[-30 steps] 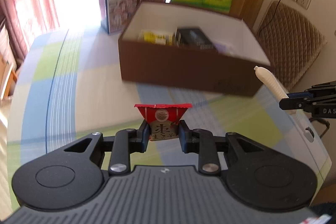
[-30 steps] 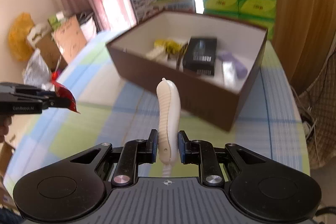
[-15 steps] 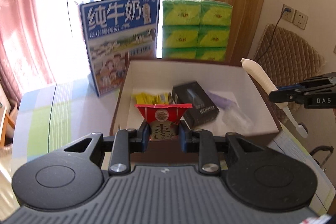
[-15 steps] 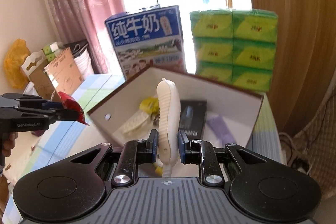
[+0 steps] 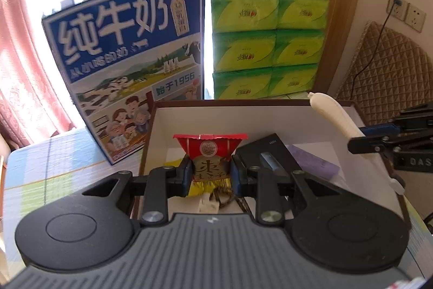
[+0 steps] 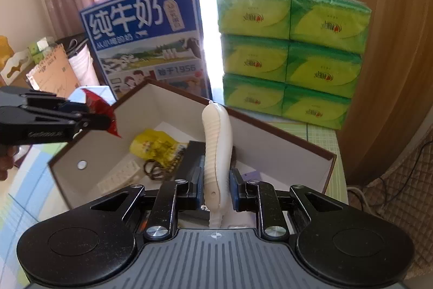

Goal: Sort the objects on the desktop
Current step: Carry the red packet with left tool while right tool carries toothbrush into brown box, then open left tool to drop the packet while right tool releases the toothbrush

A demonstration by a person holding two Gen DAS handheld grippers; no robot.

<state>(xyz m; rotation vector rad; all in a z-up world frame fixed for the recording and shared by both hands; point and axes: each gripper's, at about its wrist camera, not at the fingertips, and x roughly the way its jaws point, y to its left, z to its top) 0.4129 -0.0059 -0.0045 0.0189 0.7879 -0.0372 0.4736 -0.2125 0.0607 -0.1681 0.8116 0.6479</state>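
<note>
1. Contents of the brown box are partly hidden: in the left wrist view the left gripper covers the yellow packet and the cord beside it, and the lower end of the red snack packet is behind the fingers. The print on that packet is hard to read.
2. In the right wrist view the black box in the brown box is mostly behind the white handle tool, and the purple item shows only a corner.
3. Compared with one second ago, both grippers have come forward from over the counter and now hang over the open brown box, with the milk carton and the green tissue packs closer behind it.
4. The left fingers are closed on the red snack packet, which stands upright between them, its wide top above the tips.
5. The right gripper is closed on the white handle tool, which rises upright between the fingers, its tip well above them and its thin end below.
</note>
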